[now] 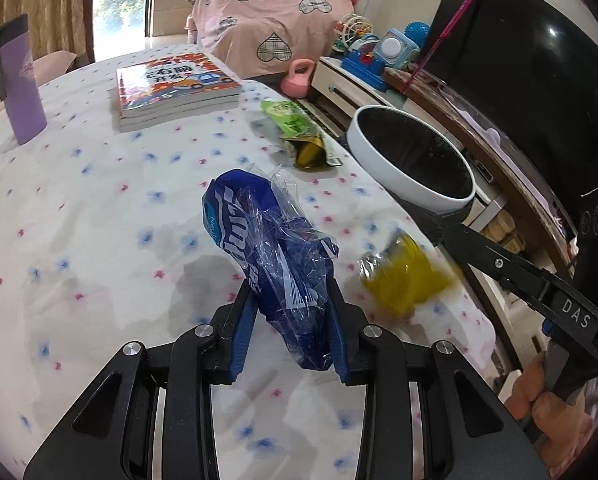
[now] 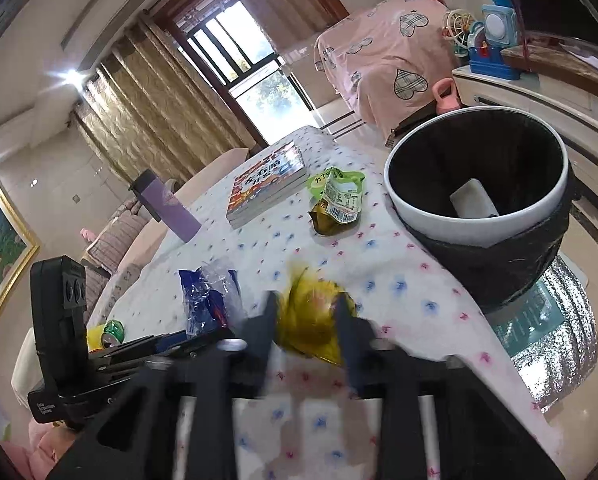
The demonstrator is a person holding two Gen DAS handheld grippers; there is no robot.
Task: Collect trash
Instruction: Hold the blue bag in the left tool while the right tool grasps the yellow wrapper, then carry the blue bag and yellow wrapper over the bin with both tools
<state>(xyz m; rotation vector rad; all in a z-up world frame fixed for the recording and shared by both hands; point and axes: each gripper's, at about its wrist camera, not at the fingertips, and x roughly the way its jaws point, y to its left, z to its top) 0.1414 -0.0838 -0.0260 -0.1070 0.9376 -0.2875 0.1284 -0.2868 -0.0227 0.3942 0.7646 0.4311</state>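
Note:
My left gripper (image 1: 291, 320) is shut on a crumpled blue plastic wrapper (image 1: 267, 240), held just above the flowered tablecloth (image 1: 99, 220). My right gripper (image 2: 307, 320) is shut on a yellow wrapper (image 2: 311, 328), blurred by motion; that wrapper also shows in the left wrist view (image 1: 403, 272). A green and yellow snack packet (image 2: 335, 200) lies on the table near the bin; it also shows in the left wrist view (image 1: 299, 136). The white-rimmed trash bin (image 2: 439, 208) with a black liner stands off the table's right edge, with a pale piece of trash inside; its rim shows in the left wrist view (image 1: 379, 168).
A stack of books (image 1: 175, 88) and a purple tumbler (image 1: 19, 80) stand at the table's far side. A TV (image 1: 539, 80), toys (image 1: 379, 52) and a pink kettlebell (image 1: 297, 80) lie beyond the bin. A can (image 2: 113, 330) sits left of the left gripper.

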